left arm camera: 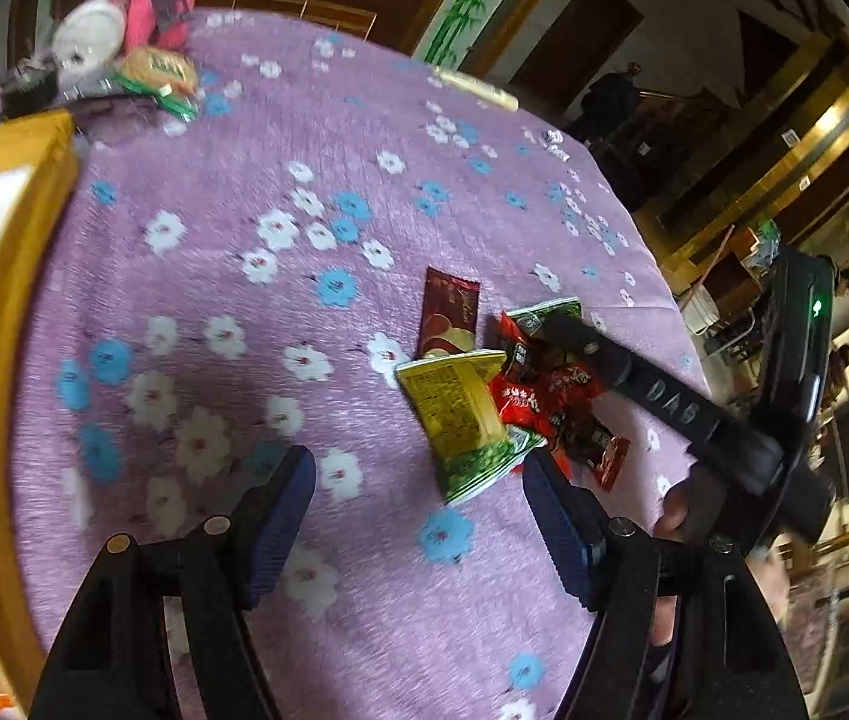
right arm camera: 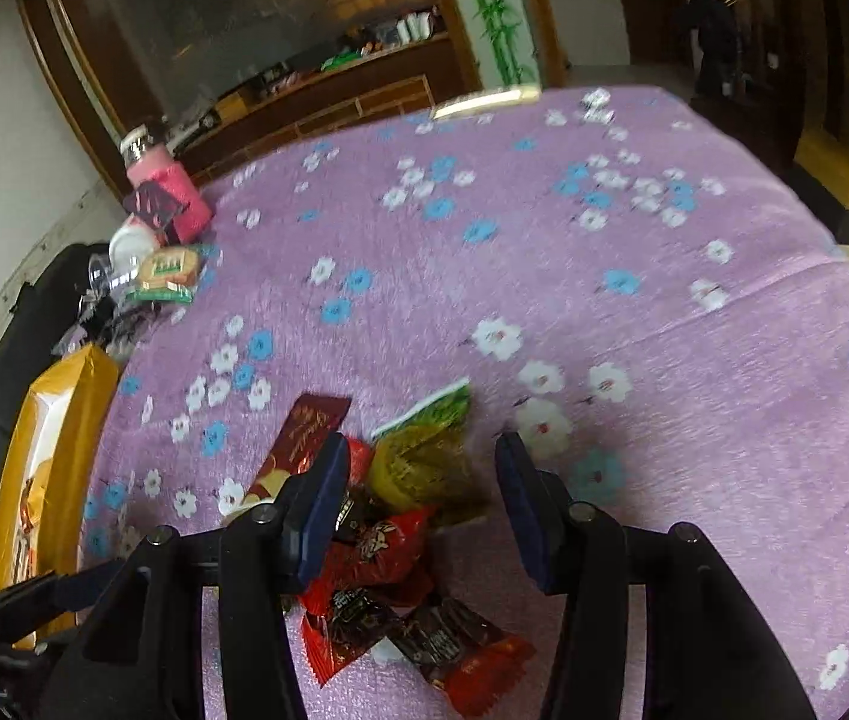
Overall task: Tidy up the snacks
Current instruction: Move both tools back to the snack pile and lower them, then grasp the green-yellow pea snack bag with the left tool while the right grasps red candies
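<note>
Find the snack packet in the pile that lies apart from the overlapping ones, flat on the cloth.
The long dark maroon wrapper: it lies flat on the purple flowered cloth at the pile's edge, while the yellow-green packet and red packets overlap.

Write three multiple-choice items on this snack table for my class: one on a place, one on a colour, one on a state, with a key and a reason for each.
1. Where does the dark red bar packet lie?
A. Inside the yellow box
B. On the cloth beside the snack pile
C. Between the left gripper's fingers

2. What is the tablecloth's ground colour?
A. Purple
B. Green
C. Orange

3. How do the left gripper's jaws stand?
A. Clamped on a packet
B. Apart, with nothing between the pads
C. Out of view

Key: 1 B, it lies flat on the cloth next to the yellow-green packet. 2 A, purple with white and blue flowers. 3 B, bare cloth shows between the blue pads.
</note>
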Demonstrator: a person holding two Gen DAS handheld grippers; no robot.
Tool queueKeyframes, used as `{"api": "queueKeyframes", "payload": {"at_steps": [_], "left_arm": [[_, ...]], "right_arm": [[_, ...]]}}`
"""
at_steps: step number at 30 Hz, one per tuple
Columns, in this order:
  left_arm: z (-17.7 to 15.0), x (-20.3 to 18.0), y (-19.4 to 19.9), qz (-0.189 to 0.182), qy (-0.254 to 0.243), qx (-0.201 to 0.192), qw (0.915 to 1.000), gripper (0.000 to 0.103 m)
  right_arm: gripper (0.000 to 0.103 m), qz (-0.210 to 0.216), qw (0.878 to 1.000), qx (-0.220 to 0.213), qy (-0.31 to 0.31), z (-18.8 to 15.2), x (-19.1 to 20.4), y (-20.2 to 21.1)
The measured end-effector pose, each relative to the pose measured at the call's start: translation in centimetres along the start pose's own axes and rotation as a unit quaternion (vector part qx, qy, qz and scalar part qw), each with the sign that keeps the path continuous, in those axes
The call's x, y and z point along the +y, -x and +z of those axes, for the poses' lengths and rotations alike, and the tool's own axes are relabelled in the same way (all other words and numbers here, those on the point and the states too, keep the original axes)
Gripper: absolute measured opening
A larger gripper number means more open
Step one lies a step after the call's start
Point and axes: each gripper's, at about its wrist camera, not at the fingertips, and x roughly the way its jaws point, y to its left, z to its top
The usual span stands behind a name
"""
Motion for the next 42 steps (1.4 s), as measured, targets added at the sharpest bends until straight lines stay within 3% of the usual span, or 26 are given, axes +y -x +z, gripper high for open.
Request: {"api": "queueKeyframes", "payload": {"at_steps": [1, 10, 13, 15, 18, 21, 24, 29, 33, 38, 42], "left_arm": [[0.0, 0.0, -0.2, -0.002, 0.003, 0.002, 1.0, 0.074], [0.6, -1.9, -3.8, 0.012, -0.013, -0.002, 0.9998, 0.074], [0.6, -2.5, -4.3, 0.033, -0.045, -0.026, 0.9981, 0.073], [0.8, -2.5, -4.4, 0.05, -0.061, -0.036, 0.9963, 0.056], [1.0, -1.6, -4.2, 0.047, -0.067, -0.037, 0.996, 0.044], [0.5, -0.8, -3.0, 0.075, -0.084, -0.04, 0.9929, 0.041], [0.3, -0.5, -2.4, 0.112, -0.111, -0.063, 0.9855, 0.041], [0.5, 0.1, -3.4, 0.092, -0.103, -0.059, 0.9886, 0.045], [-0.1, -0.3, -3.6, 0.102, -0.117, -0.08, 0.9845, 0.047], [-0.5, -0.8, -3.7, 0.121, -0.138, -0.076, 0.9801, 0.055], [-0.6, -0.9, -3.7, 0.124, -0.141, -0.075, 0.9793, 0.056]], "right_arm": [[0.04, -0.004, 1.0, 0.002, 0.001, -0.1, 0.0, -0.2], [0.039, -0.023, 0.998, -0.01, -0.061, 0.0, -2.7, 0.9], [0.039, -0.014, 0.998, -0.004, -0.062, -0.1, -2.7, 0.9], [0.039, -0.009, 0.999, -0.003, -0.054, -0.1, -2.3, 0.9], [0.039, -0.008, 0.999, -0.01, -0.04, -0.2, -1.6, 1.3], [0.039, -0.009, 0.999, -0.013, -0.033, -0.3, -1.1, 1.5], [0.039, -0.011, 1.0, -0.008, -0.027, -0.4, -0.9, 1.2], [0.039, -0.024, 1.0, -0.001, -0.018, -0.6, -0.7, 0.4], [0.04, -0.034, 0.999, -0.002, -0.008, -0.7, -0.4, 0.3], [0.041, -0.045, 0.999, -0.002, 0.011, -0.9, -0.2, 0.2], [0.04, -0.062, 0.998, 0.002, 0.024, -1.0, 0.1, -0.3]]}}
